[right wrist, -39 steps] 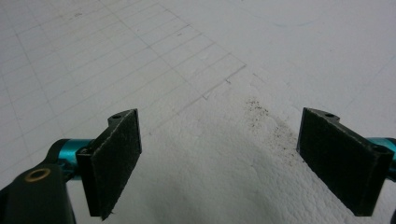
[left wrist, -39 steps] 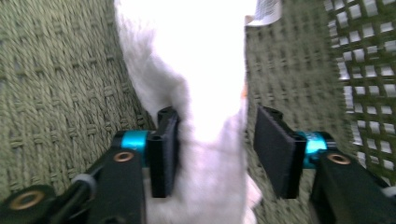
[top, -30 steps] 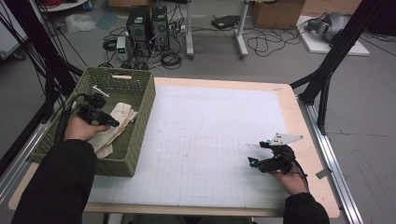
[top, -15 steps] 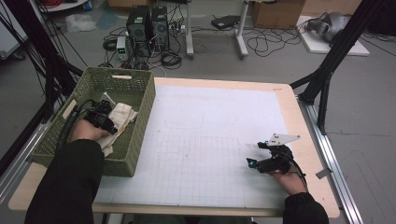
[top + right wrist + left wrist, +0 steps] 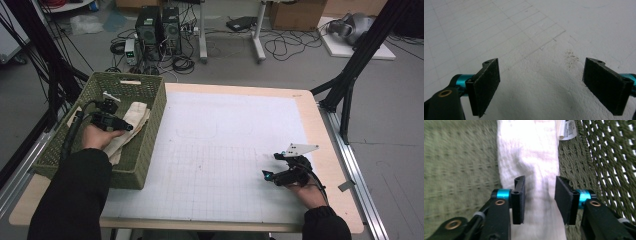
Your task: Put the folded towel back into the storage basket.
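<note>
Lying under left tongs [image 5: 540, 201], white towel [image 5: 529, 157] between parted, just-opened jaws, basket [image 5: 150, 100]

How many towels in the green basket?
1 visible: a white towel lies along the bottom of the green basket, near its right wall, under the left hand-held gripper, whose jaws straddle it. More could be hidden beneath it or the forearm.

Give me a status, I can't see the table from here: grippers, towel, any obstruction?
Left gripper open over the white towel in the green basket, jaws just reopened. Right gripper open, resting on the white mat. Nothing blocking.
</note>
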`<move>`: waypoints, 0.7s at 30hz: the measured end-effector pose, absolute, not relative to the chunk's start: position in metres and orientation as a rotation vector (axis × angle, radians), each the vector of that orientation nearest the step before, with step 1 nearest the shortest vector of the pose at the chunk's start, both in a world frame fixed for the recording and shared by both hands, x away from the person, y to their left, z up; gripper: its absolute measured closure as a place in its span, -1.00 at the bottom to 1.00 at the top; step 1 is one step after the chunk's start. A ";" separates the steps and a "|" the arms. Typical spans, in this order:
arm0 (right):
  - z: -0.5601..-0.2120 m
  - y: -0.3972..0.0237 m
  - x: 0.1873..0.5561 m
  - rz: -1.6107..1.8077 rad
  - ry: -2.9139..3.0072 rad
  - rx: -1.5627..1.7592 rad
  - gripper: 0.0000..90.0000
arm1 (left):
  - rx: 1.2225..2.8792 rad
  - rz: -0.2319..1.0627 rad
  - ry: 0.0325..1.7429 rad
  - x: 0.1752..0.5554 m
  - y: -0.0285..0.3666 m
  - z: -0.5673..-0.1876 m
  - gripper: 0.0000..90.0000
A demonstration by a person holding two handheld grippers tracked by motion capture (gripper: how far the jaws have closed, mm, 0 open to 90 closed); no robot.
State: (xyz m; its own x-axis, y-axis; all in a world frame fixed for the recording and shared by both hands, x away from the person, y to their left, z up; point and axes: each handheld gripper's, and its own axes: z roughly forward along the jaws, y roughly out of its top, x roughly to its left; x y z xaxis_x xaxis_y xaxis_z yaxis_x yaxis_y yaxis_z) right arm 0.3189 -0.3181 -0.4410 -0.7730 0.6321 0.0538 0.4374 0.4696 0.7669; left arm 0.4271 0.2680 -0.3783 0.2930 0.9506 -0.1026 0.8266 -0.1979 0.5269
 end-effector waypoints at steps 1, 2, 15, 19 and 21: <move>-0.441 -0.319 0.319 1.190 2.479 0.919 -0.69 | 2.098 0.336 1.565 0.425 0.269 -0.375 0.30; -0.440 -0.319 0.319 1.195 2.478 0.921 -0.69 | 2.128 0.336 1.550 0.423 0.269 -0.371 0.28; -0.440 -0.318 0.319 1.194 2.477 0.922 -0.69 | 2.365 0.250 1.547 0.408 0.271 -0.386 0.80; -0.440 -0.317 0.319 1.194 2.480 0.917 -0.69 | 2.347 0.292 1.592 0.416 0.271 -0.391 0.87; -0.441 -0.317 0.320 1.196 2.482 0.914 -0.69 | 2.304 0.362 1.612 0.419 0.272 -0.390 0.87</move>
